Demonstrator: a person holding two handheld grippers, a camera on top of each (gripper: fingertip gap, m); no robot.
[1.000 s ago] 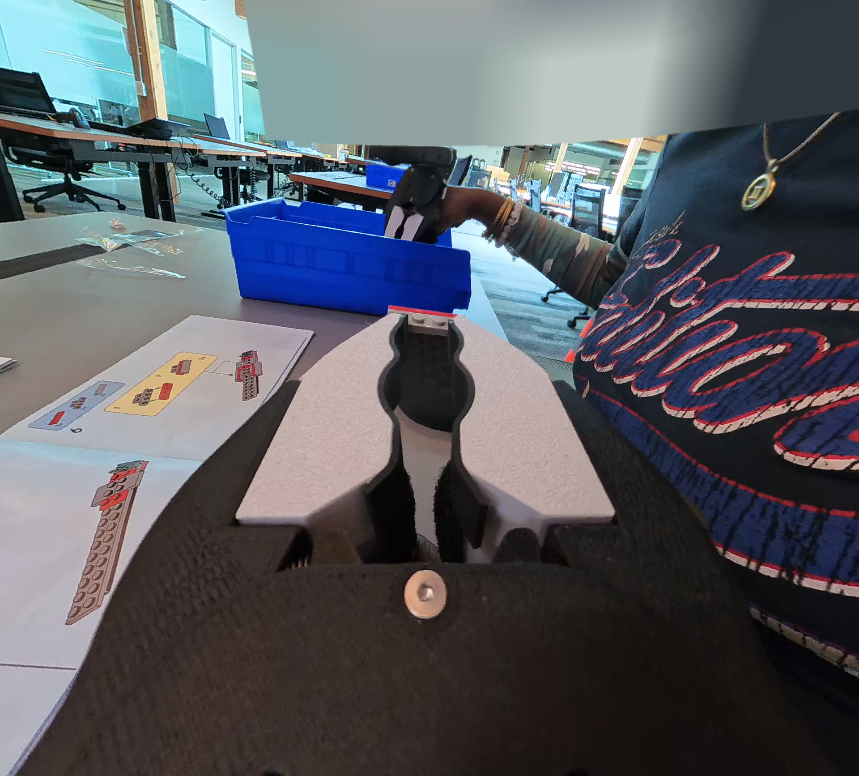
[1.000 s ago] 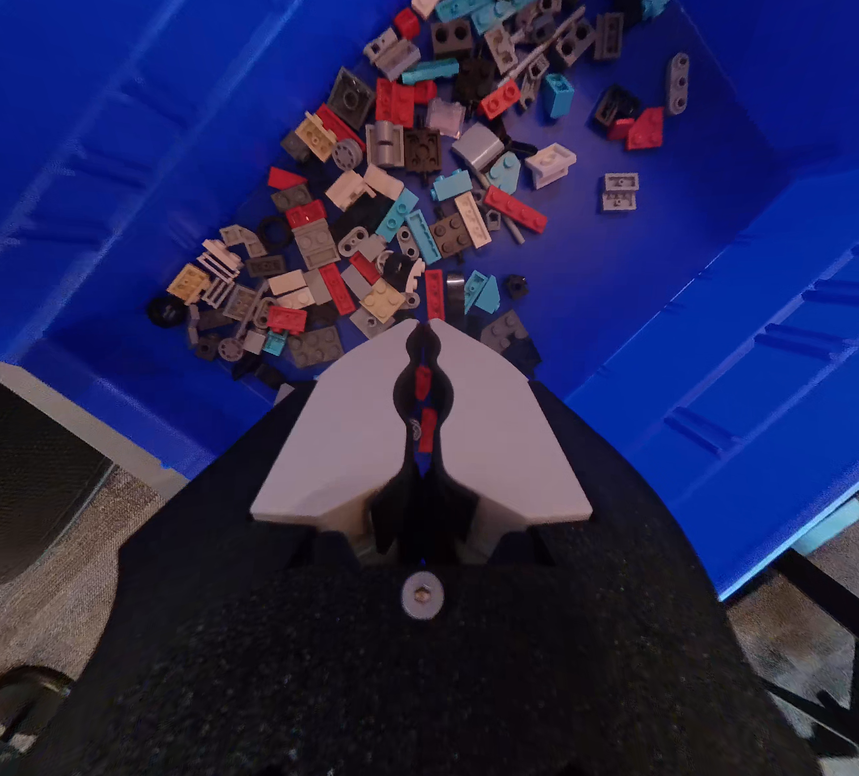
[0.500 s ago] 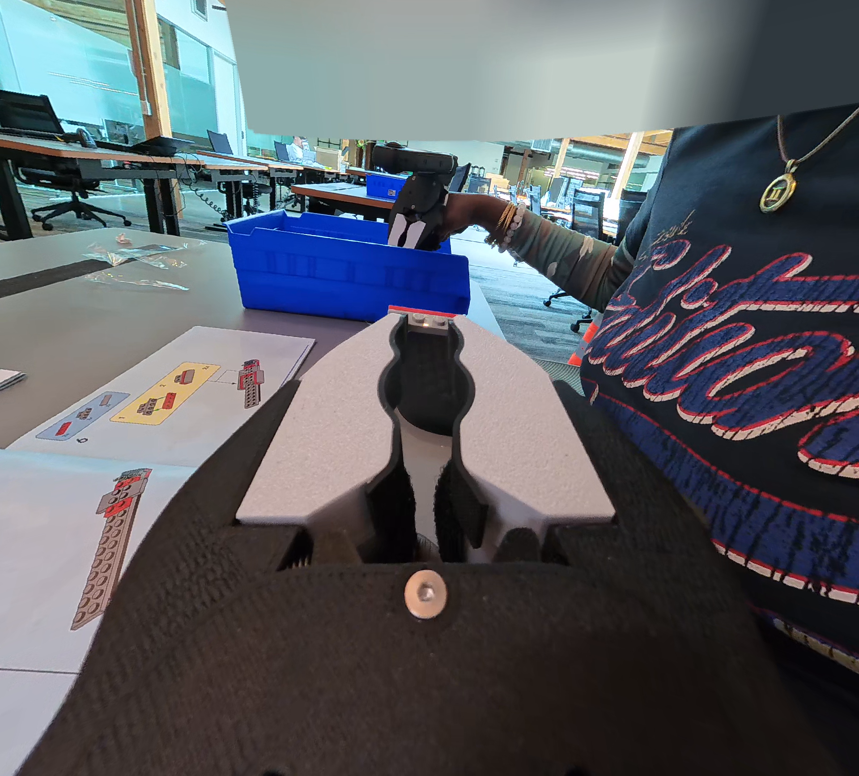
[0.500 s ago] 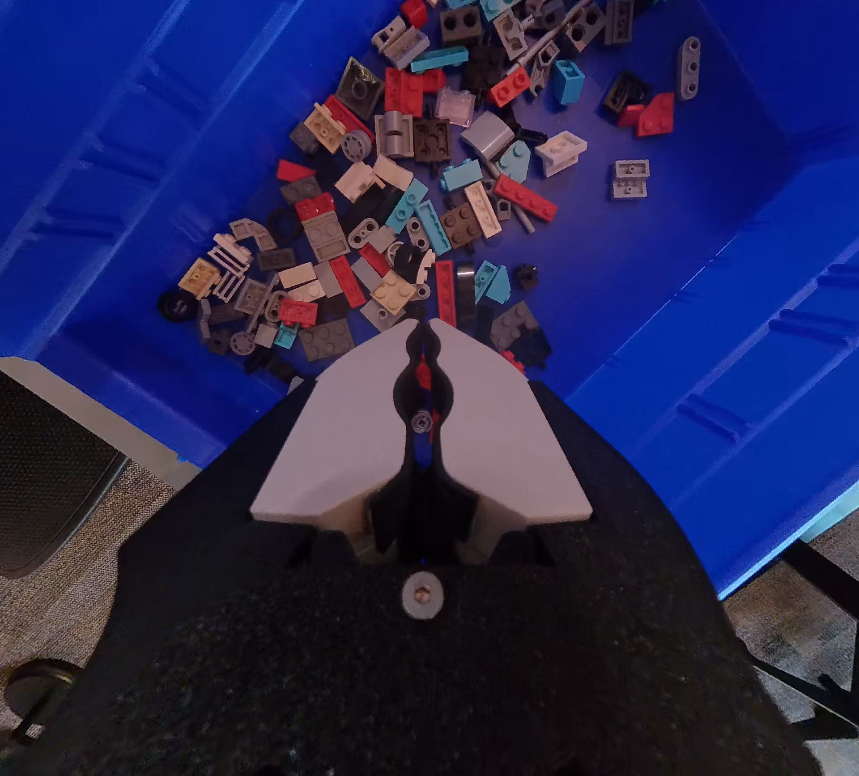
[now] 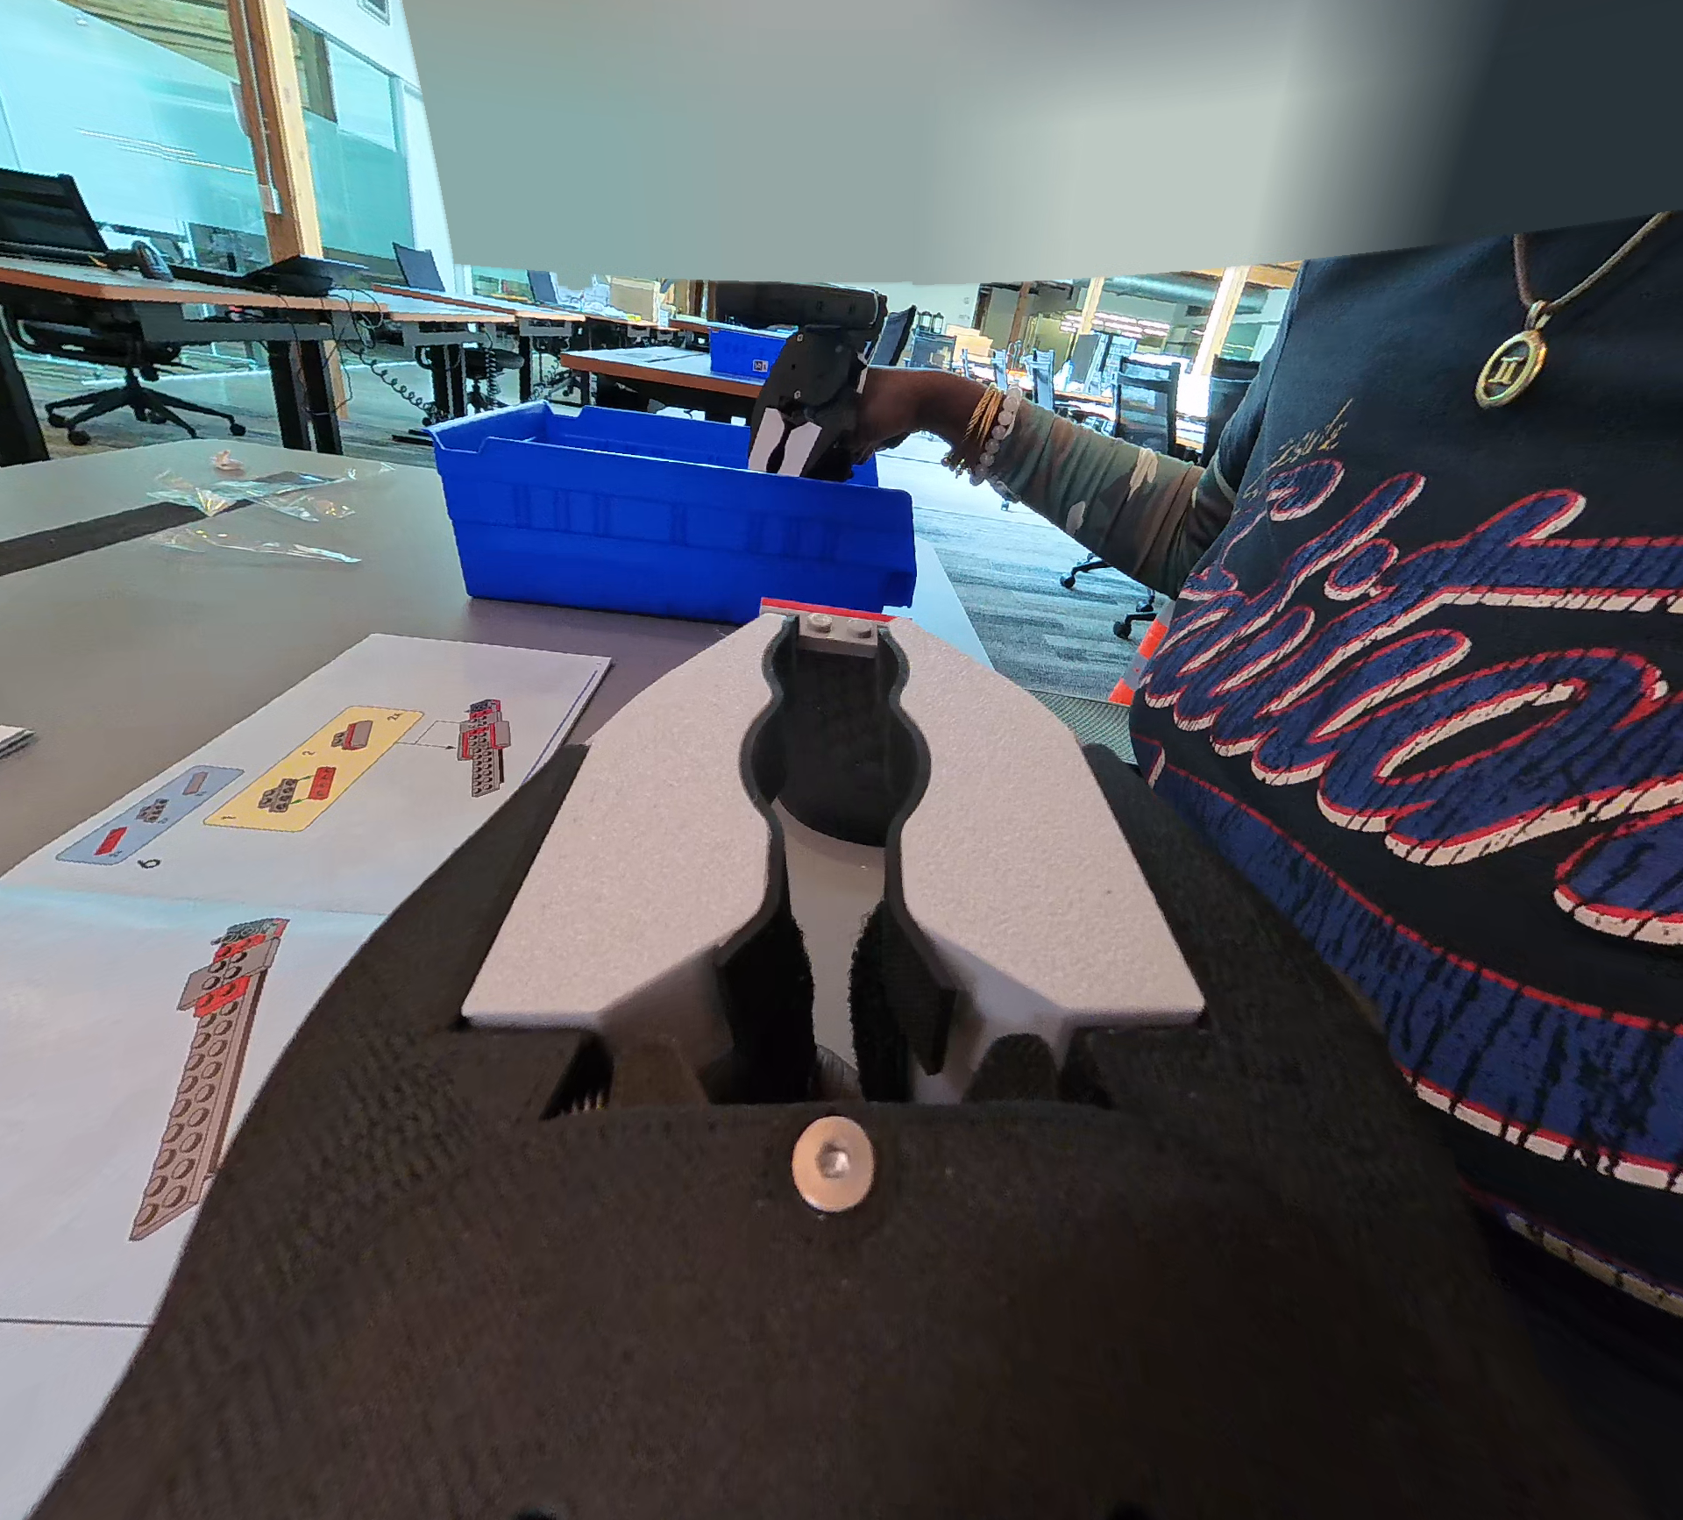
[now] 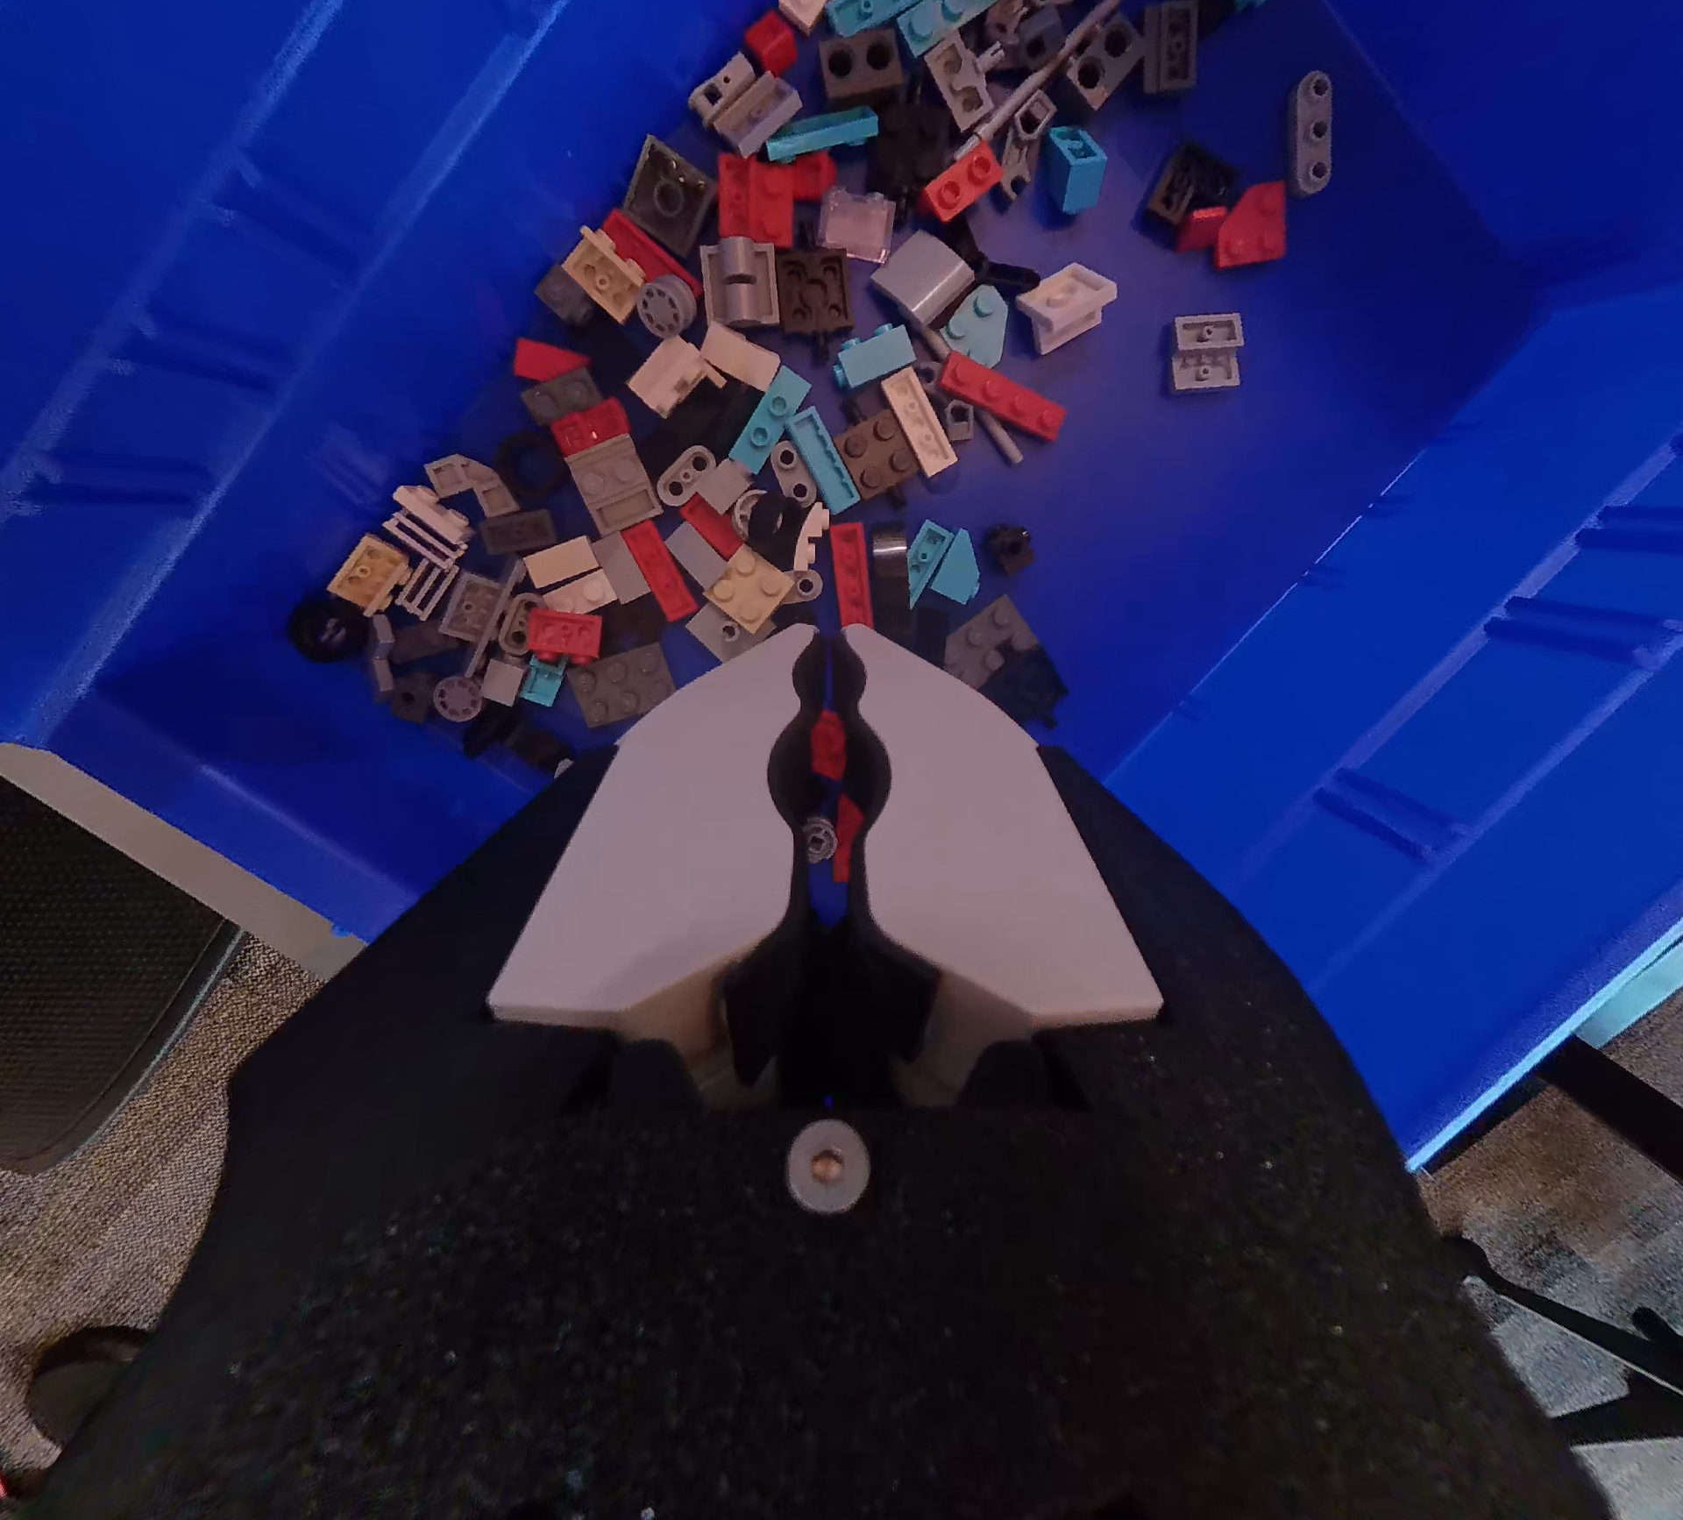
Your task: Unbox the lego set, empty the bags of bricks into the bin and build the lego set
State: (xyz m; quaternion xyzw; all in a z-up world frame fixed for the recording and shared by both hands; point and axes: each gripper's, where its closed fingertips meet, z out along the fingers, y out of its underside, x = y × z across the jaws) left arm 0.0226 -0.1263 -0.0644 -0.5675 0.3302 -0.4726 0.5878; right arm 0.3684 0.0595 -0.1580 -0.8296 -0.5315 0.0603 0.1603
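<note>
Desk (image 5: pixel 228 638): grey, below and ahead-left of the left tool; carries bin, booklet, empty clear bags (image 5: pixel 246 497) far ahead-left.
Bin (image 5: pixel 674 547): blue, straight ahead of the left tool, on the desk near its far edge; in the right wrist view, walls all round the right tool.
Booklet (image 5: pixel 273 793): open, flat on the desk, just left of the left tool.
Right tool (image 6: pixel 829 638): above the bin floor, pointing down, tips almost touching with only a thin slit between; nothing seen pinched. Higher over the pile than a second ago, more bin floor in view, empty-tipped.
Left tool (image 5: pixel 836 629): closed on a small build, held above the desk edge, barely moved over the last second.
Loose bricks (image 6: pixel 820 347): scattered ahead of the right tool's tips, a few red ones directly beneath.
Small build (image 5: pixel 838 625): grey plate with a red strip, clamped at the left tool's tips.
Meaning: likely a search or missed pick; next brick not yet collected, build at an early booklet step.
</note>
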